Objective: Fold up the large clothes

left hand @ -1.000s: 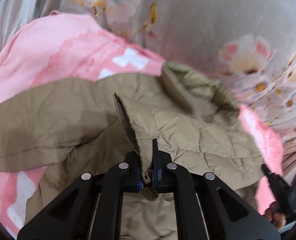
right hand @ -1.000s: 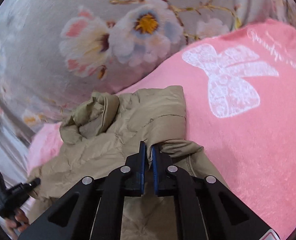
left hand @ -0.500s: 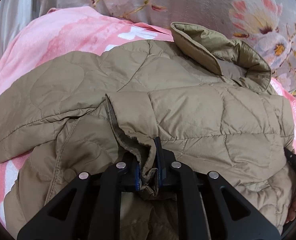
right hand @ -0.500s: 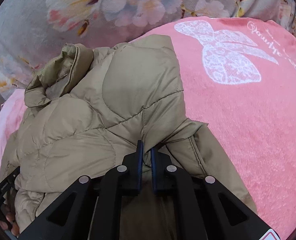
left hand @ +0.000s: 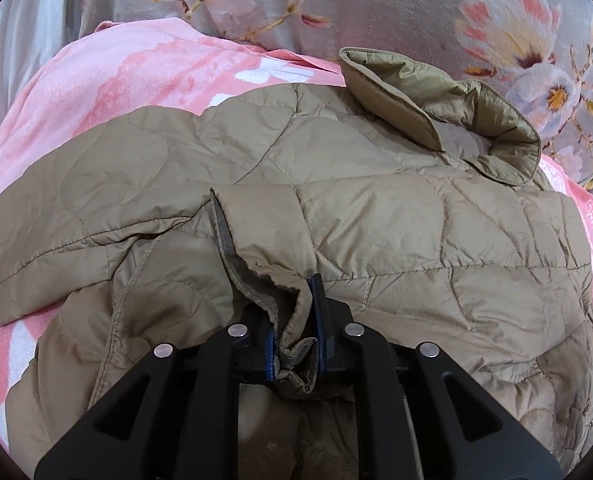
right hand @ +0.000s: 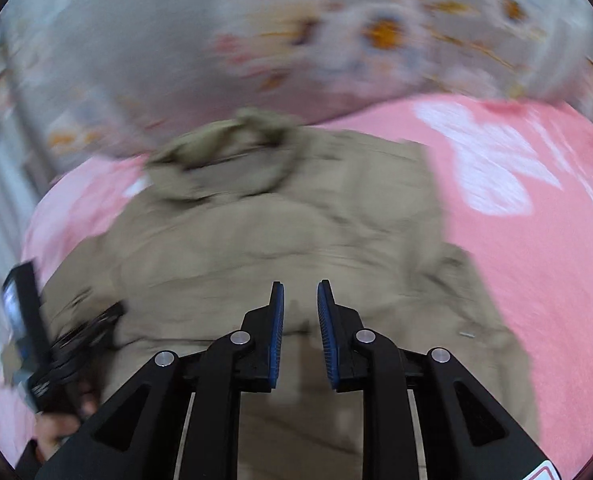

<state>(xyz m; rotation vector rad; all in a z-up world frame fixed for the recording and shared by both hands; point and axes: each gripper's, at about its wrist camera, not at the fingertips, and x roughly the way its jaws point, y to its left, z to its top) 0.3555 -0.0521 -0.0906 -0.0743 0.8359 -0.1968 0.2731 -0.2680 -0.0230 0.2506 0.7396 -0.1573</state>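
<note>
A khaki quilted jacket (left hand: 376,220) lies spread on a pink blanket (left hand: 136,72), collar (left hand: 456,120) at the far right. My left gripper (left hand: 292,300) is low over the jacket, with a bunched fold of its edge between the pads, touching both, though the grip looks loose. In the blurred right wrist view the jacket (right hand: 296,220) lies below and ahead. My right gripper (right hand: 300,284) hangs over it, jaws opening with nothing between the blue pads. The left gripper (right hand: 36,340), held by a hand (right hand: 56,428), shows at that view's left edge.
The pink blanket (right hand: 536,260), with a white bow print, extends to the right of the jacket. Beyond it lies a grey floral sheet (left hand: 376,0), also filling the top of the right wrist view (right hand: 136,40). A pale striped cloth (left hand: 24,40) lies at the far left.
The jacket came down and now lies flatter on the blanket. My right gripper let go of the fabric, opened and swung sideways. The left jaws stand slightly wider around the fold.
</note>
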